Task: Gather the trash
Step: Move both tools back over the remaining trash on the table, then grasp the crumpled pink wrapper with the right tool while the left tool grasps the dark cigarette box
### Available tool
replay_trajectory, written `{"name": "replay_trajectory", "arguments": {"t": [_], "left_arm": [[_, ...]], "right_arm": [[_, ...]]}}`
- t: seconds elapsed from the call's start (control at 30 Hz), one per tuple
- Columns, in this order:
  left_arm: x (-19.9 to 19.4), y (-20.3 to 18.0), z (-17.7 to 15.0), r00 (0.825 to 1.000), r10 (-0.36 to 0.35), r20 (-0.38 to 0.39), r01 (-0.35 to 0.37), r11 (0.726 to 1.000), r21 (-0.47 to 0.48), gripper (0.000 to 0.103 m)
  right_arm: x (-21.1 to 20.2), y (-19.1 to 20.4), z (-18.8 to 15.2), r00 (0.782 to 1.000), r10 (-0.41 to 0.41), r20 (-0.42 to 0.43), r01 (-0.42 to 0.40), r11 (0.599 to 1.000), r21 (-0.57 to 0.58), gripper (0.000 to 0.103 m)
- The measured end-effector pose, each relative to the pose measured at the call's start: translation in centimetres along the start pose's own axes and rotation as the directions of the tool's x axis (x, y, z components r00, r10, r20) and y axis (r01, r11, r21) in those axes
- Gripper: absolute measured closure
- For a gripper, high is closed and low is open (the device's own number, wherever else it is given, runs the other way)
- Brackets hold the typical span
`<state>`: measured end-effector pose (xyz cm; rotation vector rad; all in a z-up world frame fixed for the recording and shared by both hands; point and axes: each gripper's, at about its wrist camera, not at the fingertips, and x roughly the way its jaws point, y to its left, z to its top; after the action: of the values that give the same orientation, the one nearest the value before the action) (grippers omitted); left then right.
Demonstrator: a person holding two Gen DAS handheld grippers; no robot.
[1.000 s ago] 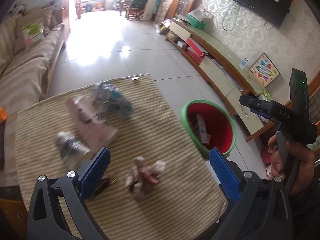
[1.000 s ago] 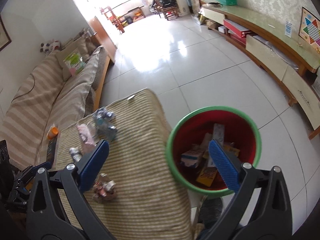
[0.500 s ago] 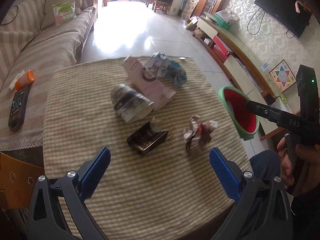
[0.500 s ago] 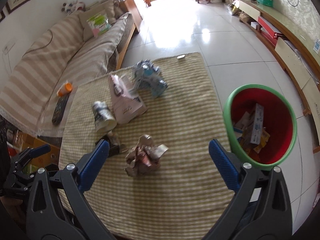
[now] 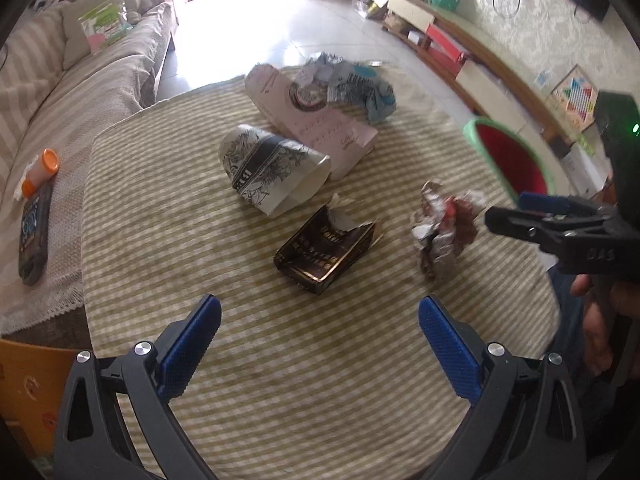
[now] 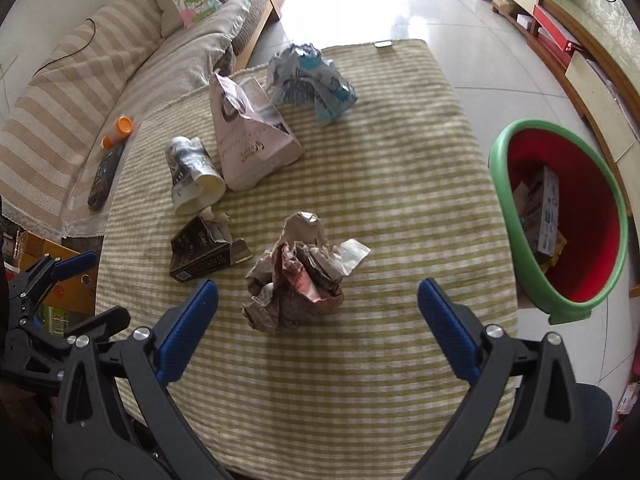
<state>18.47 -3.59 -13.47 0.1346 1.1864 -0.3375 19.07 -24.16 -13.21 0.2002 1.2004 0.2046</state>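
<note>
We see both the left gripper point(image 5: 319, 343) and right gripper point(image 6: 318, 322) spread wide and empty, crumpled wrapper point(image 6: 301, 276) just ahead between the right jaws, green bin point(image 6: 560, 216) to their right, holding boxes point(image 6: 545, 211).

Striped table point(image 6: 400, 184), crumpled wrapper point(image 6: 298, 276), dark box point(image 6: 200, 254), cup point(image 6: 192, 174), pink carton point(image 6: 250, 140)

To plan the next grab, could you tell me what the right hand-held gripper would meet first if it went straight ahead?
Probably the crumpled paper wad, centred ahead of the open right hand-held gripper; depth is uncertain.
</note>
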Motion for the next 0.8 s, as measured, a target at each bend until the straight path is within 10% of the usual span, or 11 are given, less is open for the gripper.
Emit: {"name": "replay_trajectory", "arguments": {"t": [0.8], "left_arm": [[7.4,-1.3,3.1,0.990,0.013,-0.137,0.009,0.988,0.157,0.023]], "right_arm": [[6.2,1.0,0.1,0.992,0.048,-0.117,-0.052,0.998,-0.035,0.022]]}}
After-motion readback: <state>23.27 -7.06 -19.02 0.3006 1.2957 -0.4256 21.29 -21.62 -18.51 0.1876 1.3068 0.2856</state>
